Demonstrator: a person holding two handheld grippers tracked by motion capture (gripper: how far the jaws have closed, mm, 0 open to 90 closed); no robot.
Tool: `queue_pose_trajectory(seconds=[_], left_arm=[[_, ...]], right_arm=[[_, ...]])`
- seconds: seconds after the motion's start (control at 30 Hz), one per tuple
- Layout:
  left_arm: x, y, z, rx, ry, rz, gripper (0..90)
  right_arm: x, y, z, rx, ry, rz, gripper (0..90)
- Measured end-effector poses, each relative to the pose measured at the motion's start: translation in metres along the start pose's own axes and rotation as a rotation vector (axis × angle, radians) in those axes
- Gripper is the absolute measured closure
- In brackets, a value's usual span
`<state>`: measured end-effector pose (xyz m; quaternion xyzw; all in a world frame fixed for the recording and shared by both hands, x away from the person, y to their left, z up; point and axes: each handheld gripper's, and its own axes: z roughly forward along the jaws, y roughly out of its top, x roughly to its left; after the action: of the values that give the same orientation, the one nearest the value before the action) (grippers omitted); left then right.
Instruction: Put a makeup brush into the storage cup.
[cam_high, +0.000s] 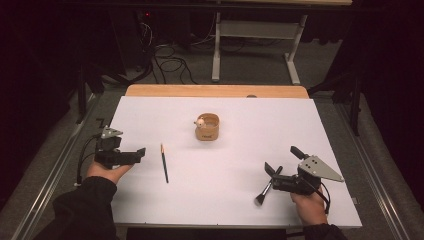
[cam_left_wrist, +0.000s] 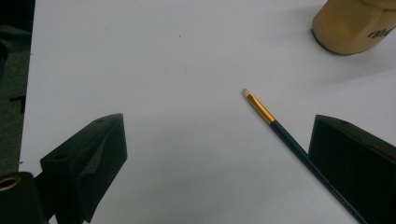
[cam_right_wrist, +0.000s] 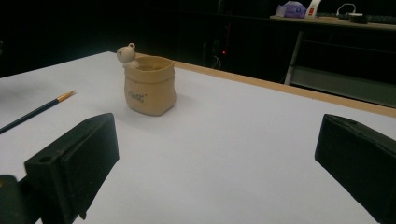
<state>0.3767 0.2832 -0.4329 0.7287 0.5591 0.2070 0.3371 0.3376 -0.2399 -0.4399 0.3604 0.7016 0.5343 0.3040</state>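
Tan pot, inside hidden, stands mid-surface. Pencil and brush lie flat. Left hand-held gripper and right hand-held gripper both gape empty.

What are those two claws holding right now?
Nothing. Both the left gripper and right gripper are open and empty; the brushes lie on the table.
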Motion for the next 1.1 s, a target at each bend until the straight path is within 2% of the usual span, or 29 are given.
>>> queue_pose_trajectory(seconds=[0.1,0.17,0.37,0.4,0.5,0.57,0.6,0.63,0.67,0.7,0.8,0.83,0.93,1.03,1.1], left_arm=[[-0.001,-0.001,0.003,0.048,0.003,0.007,4.6],[-0.002,-0.001,0.004,0.058,0.003,0.009,4.6],[-0.006,-0.001,0.012,0.142,-0.003,0.020,4.2],[-0.006,-0.001,0.012,0.142,-0.003,0.020,4.3],[-0.006,-0.002,0.017,0.187,-0.009,-0.006,4.4],[-0.005,-0.001,0.019,0.226,-0.016,-0.015,5.2],[-0.005,-0.001,0.019,0.226,-0.016,-0.015,5.2],[-0.005,-0.001,0.021,0.259,-0.018,-0.015,5.2],[-0.005,-0.001,0.021,0.259,-0.018,-0.015,5.2],[-0.005,-0.001,0.022,0.285,-0.023,-0.020,5.2],[-0.004,-0.001,0.023,0.305,-0.042,-0.036,5.1],[-0.004,-0.001,0.024,0.327,-0.063,-0.063,4.5],[-0.005,0.000,0.024,0.362,-0.060,-0.060,4.6],[-0.006,0.002,0.023,0.361,-0.062,-0.072,4.9],[-0.006,0.002,0.023,0.382,-0.059,-0.080,4.9]], right_arm=[[0.001,0.000,0.000,-0.003,0.003,-0.001,0.4],[0.001,0.000,0.000,-0.001,0.005,0.001,0.4],[0.002,0.001,0.000,0.002,0.012,-0.003,0.4],[0.003,0.000,0.000,0.002,0.013,-0.002,0.4],[0.002,0.000,0.001,0.006,0.015,-0.003,0.4],[0.002,-0.001,0.001,0.010,0.013,-0.002,0.4],[0.002,-0.001,0.002,0.011,0.013,0.000,0.4],[0.002,-0.001,0.002,0.012,0.013,-0.002,0.4],[0.002,-0.001,0.002,0.012,0.013,-0.002,0.4],[0.002,-0.001,0.002,0.012,0.015,-0.001,0.4],[0.002,-0.001,0.002,0.013,0.016,-0.002,0.4],[0.002,-0.001,0.002,0.013,0.018,-0.001,0.4],[0.002,-0.002,0.003,0.015,0.025,0.006,0.4],[0.002,-0.002,0.004,0.018,0.029,0.006,0.4],[0.002,-0.002,0.004,0.017,0.030,0.010,0.4]])
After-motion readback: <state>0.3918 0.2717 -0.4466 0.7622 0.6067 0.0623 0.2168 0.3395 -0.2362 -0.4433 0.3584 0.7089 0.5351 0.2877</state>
